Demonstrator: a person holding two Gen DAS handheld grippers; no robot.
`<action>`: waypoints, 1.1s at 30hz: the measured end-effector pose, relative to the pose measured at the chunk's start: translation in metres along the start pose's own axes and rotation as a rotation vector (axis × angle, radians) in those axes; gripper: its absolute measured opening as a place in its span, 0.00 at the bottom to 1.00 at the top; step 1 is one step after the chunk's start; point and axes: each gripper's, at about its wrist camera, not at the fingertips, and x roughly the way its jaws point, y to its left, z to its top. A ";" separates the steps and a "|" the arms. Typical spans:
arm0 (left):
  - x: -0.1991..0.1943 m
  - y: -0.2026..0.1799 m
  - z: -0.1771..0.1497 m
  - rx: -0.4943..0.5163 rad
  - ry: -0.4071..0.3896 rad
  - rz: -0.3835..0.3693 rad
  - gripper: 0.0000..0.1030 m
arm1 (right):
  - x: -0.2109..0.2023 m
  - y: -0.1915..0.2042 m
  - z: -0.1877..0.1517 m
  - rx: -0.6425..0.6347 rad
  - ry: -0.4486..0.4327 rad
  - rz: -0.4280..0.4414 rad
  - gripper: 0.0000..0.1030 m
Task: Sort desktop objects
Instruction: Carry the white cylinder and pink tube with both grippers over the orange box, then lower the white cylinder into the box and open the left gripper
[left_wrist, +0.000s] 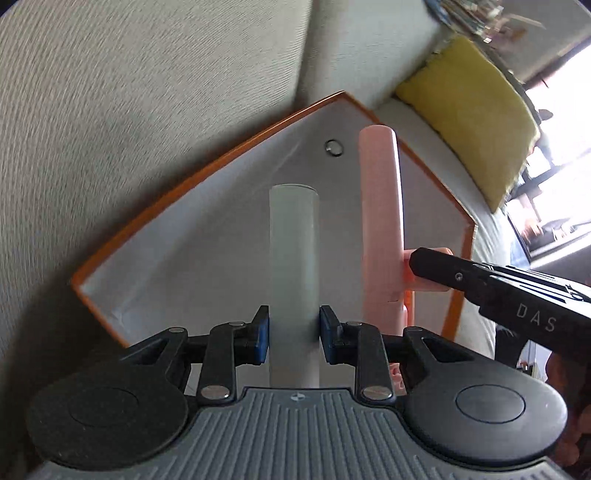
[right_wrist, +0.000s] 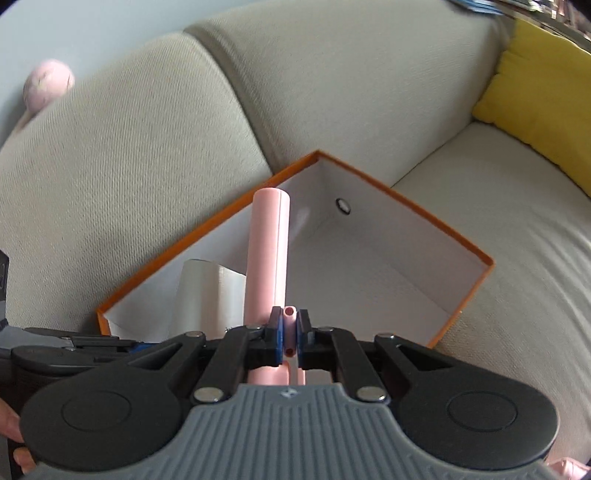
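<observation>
My left gripper (left_wrist: 294, 334) is shut on a pale grey-white cylinder (left_wrist: 293, 254) that points out over an orange box with a white inside (left_wrist: 221, 236). My right gripper (right_wrist: 290, 334) is shut on a thin tab of a pink cylinder-shaped object (right_wrist: 267, 251), also held over the box (right_wrist: 406, 273). In the left wrist view the pink object (left_wrist: 380, 221) stands just right of the white cylinder, with the right gripper's black finger (left_wrist: 443, 267) on its side tab. The white cylinder (right_wrist: 203, 291) shows left of the pink one in the right wrist view.
The box sits on a beige sofa (right_wrist: 498, 236) against its back cushions (right_wrist: 129, 184). A metal eyelet (right_wrist: 343, 206) marks one box wall. A yellow cushion (right_wrist: 546, 107) lies at the right, and a pink ball-like thing (right_wrist: 48, 86) at the far left.
</observation>
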 end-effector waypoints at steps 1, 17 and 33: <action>0.003 0.001 0.001 -0.020 0.003 0.012 0.30 | 0.005 0.001 0.001 -0.015 0.015 0.003 0.06; 0.053 -0.013 0.003 -0.047 0.068 0.160 0.31 | 0.063 -0.005 0.004 -0.101 0.198 0.016 0.06; 0.020 -0.015 0.004 0.048 -0.033 0.136 0.32 | 0.088 0.000 0.000 -0.152 0.257 0.063 0.06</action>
